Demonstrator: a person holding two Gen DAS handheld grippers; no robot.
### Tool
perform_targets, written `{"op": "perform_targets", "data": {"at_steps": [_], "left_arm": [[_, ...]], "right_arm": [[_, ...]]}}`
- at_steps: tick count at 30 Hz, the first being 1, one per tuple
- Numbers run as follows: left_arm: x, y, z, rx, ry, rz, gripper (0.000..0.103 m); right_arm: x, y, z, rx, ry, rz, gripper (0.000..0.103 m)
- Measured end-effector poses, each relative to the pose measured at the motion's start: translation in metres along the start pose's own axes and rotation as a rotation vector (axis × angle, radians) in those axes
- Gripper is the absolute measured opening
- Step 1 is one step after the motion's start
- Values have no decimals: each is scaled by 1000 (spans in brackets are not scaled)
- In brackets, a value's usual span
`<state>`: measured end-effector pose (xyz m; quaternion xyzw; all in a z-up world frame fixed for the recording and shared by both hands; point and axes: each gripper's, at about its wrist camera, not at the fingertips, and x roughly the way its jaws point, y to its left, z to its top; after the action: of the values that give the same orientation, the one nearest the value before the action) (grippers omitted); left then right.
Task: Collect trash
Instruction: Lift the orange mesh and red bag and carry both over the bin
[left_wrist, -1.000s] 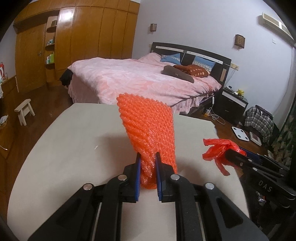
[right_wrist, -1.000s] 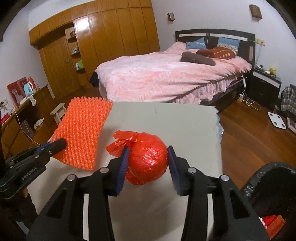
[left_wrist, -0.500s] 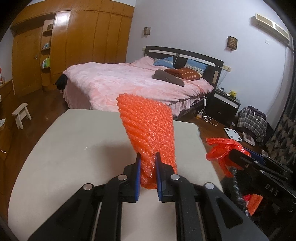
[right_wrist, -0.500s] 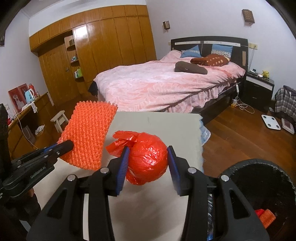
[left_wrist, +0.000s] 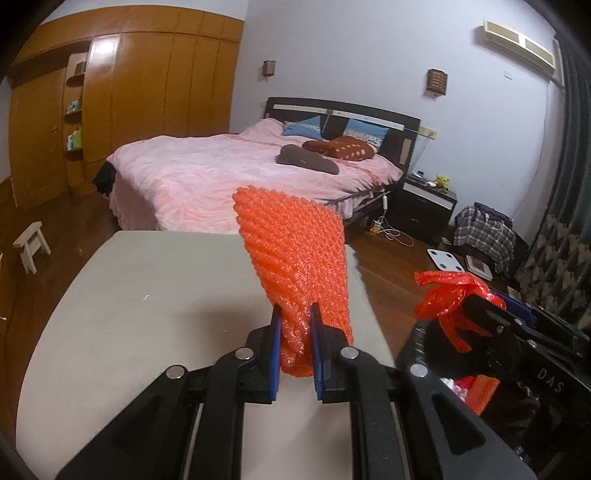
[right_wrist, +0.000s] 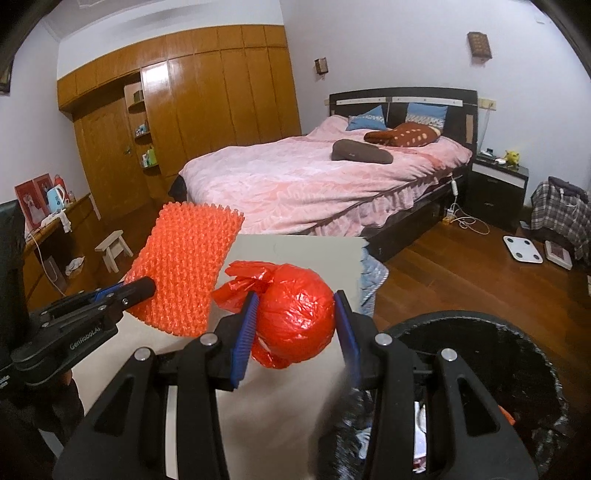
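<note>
My left gripper (left_wrist: 295, 325) is shut on the lower end of an orange bubble-wrap sheet (left_wrist: 295, 258), which stands up above the beige table (left_wrist: 147, 314). In the right wrist view the same orange bubble-wrap sheet (right_wrist: 184, 273) hangs from the left gripper (right_wrist: 142, 288) at the left. My right gripper (right_wrist: 295, 314) is shut on a knotted red plastic bag ball (right_wrist: 295, 317), held above the table's right edge. The red plastic bag (left_wrist: 450, 295) also shows at the right of the left wrist view. A black-lined trash bin (right_wrist: 517, 369) sits below and right of the right gripper, with scraps inside.
Beyond the table stands a bed (right_wrist: 314, 184) with a pink cover. A wooden wardrobe (right_wrist: 203, 103) fills the back left wall. A white stool (right_wrist: 112, 251), a nightstand (right_wrist: 498, 188), a floor scale (right_wrist: 522, 249) and a plaid bag (right_wrist: 561, 210) are on the wood floor.
Both grippers have carried their loads up and to the right, off toward the table's right edge. The trash bin has come into view below the right gripper. Neither grip has altered.
</note>
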<state>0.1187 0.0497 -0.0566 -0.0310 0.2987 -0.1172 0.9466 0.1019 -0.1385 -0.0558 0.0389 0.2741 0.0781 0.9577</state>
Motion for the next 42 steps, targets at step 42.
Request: {"op": "perform_targets", "data": {"at_steps": [42], "left_arm": [[16, -195, -21, 209, 49, -341, 14]], "right_arm": [[-104, -145, -49, 143, -54, -332, 40]]}}
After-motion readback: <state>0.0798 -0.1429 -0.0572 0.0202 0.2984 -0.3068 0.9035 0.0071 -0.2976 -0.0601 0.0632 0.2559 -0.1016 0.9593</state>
